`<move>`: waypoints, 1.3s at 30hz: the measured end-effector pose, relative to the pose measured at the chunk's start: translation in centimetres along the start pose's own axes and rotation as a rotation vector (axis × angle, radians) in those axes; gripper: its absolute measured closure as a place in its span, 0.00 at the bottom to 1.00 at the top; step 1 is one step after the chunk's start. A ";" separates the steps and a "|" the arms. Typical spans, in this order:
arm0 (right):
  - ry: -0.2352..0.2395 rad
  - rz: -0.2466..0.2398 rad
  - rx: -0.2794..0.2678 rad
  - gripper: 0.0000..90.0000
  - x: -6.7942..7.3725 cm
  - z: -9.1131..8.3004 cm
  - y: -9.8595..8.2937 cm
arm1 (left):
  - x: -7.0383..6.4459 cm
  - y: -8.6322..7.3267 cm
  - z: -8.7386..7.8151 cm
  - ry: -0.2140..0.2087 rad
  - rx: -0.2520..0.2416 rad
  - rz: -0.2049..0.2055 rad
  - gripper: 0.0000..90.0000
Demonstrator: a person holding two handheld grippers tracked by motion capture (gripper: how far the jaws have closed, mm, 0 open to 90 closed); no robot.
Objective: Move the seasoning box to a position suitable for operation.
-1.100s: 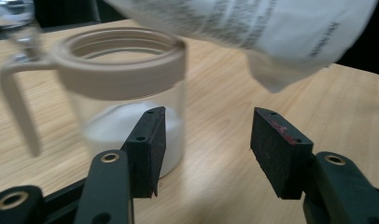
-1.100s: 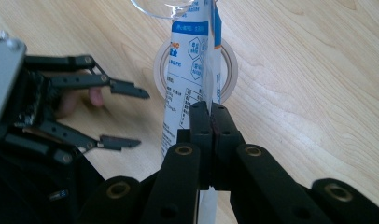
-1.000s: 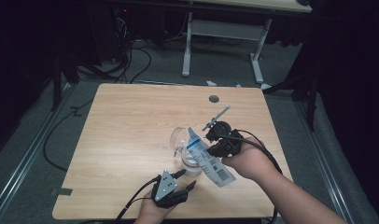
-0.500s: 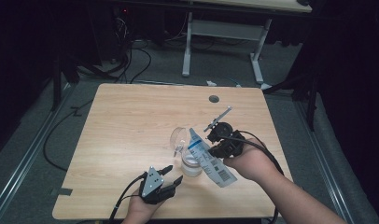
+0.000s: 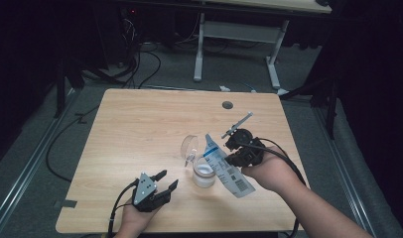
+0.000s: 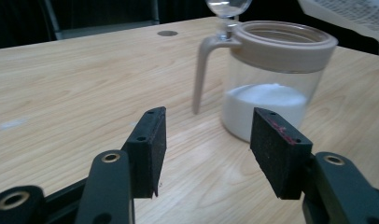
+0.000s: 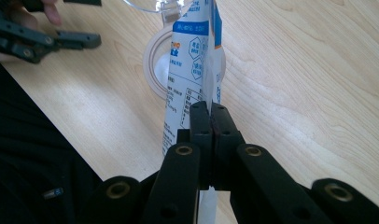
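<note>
Right gripper (image 5: 237, 157): sitting at the right of the counter in the high view, with its jaws clenched on the packet; in the right gripper view the two black jaws are pressing flat together on the packet's edge.
Packet (image 5: 224, 166): a white pouch with blue print and a barcode panel, lying slanted in the air just right of the jar, its far end tipping toward the jar's mouth; in the right gripper view it (image 7: 192, 70) is reaching out over the rim.
Jar (image 5: 204, 172): a clear container with a beige rim, standing upright on the counter near its middle, slightly toward the near edge; in the left gripper view it (image 6: 271, 84) is showing a layer of white powder in its lower part.
Lid (image 5: 189, 148): a clear round flap, standing open on the far-left side of the jar, hinged at the rim.
Beige arm (image 6: 202, 74): running down from the jar's rim along its side.
Left gripper (image 5: 165, 182): being held near the near-left part of the counter, left of the jar and apart from it; its jaws are standing released with a wide gap, gripping nothing.
Counter (image 5: 140, 124): a light wooden top with a round grommet hole (image 5: 227, 105) near its far edge.
</note>
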State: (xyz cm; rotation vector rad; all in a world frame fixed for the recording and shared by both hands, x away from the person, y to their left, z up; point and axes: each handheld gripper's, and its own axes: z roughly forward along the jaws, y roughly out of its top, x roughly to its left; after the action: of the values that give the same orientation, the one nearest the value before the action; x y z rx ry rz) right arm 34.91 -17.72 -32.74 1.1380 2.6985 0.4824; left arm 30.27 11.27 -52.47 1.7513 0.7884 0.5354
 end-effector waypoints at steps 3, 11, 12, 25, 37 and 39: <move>-0.001 0.007 0.001 1.00 -0.1 0.1 -0.1 | 0.8 -0.1 -0.5 0.018 -0.001 -0.008 0.51; -0.002 0.019 0.004 1.00 -0.5 0.1 -0.4 | 2.2 -0.4 -1.4 0.054 -0.003 -0.018 0.51; -0.001 0.022 0.003 1.00 -0.6 0.1 -0.5 | 2.3 -0.4 -1.5 0.057 -0.002 -0.021 0.51; 0.000 0.026 -0.004 1.00 -1.0 0.4 -0.8 | 2.4 -0.5 -1.6 0.057 -0.002 -0.032 0.51; -0.026 0.054 -0.008 1.00 -2.4 0.3 -1.4 | 2.3 -0.5 -1.6 0.053 -0.005 -0.030 0.51; -0.035 0.064 -0.005 1.00 -2.9 0.4 -1.5 | 2.3 -0.5 -1.6 0.052 -0.004 -0.029 0.51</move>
State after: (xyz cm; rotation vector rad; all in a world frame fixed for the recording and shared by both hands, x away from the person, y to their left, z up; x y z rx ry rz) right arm 36.04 -20.64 -33.57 1.2237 2.6371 0.4738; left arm 30.59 14.09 -52.48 1.7259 0.8479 0.5643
